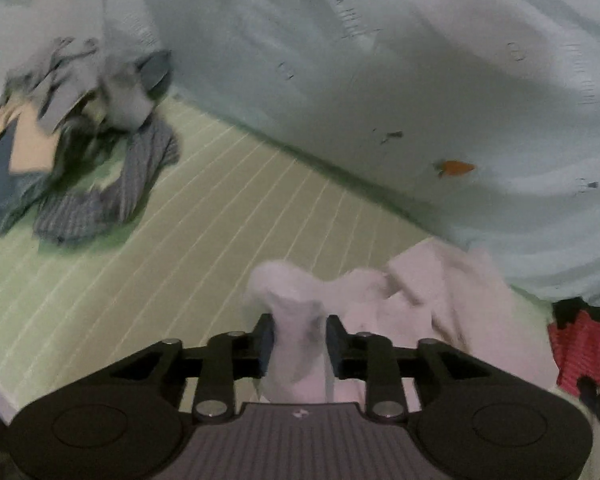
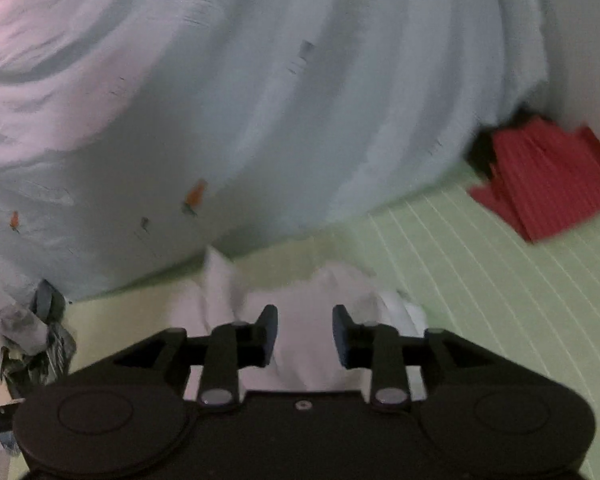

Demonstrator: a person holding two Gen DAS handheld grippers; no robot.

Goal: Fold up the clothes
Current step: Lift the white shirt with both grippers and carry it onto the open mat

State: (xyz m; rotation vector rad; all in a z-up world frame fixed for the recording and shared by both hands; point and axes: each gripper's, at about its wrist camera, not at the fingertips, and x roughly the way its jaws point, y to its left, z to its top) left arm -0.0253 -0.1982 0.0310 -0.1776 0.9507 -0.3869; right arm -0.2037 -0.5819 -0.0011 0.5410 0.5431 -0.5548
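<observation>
White cloth is the story on both sides right now: a white garment (image 1: 452, 300) lies bunched on the green striped bed sheet (image 1: 220, 216), close under the pale blue duvet (image 1: 380, 80) that is heaped behind it. On the left gripper (image 1: 300, 334) a twisted rope of that white fabric runs straight up between the jaws, and the pads sit right at its edges. Whether they are pinching it or have let go, I cannot tell from this blurred view. Over on the right gripper (image 2: 305, 330) the jaws stand apart with clear gaps on either side, white cloth lying under and between them, not squeezed.

So where does this go wrong? First worry: the garment is a crumpled mound, not a flat sheet, and any fold made on it as it lies would likely lock in wrinkles and come out lopsided. Second: if the left side is caught on that twisted strand, pulling away could drag the whole piece off its spot. Third: the duvet edge is just beside the cloth, and a low grab could take in bedding too.

Further off, the pile of grey and striped clothes (image 1: 80, 128) and the red folded piece (image 2: 548, 176) sit well apart, so they look safe from stray contact.
</observation>
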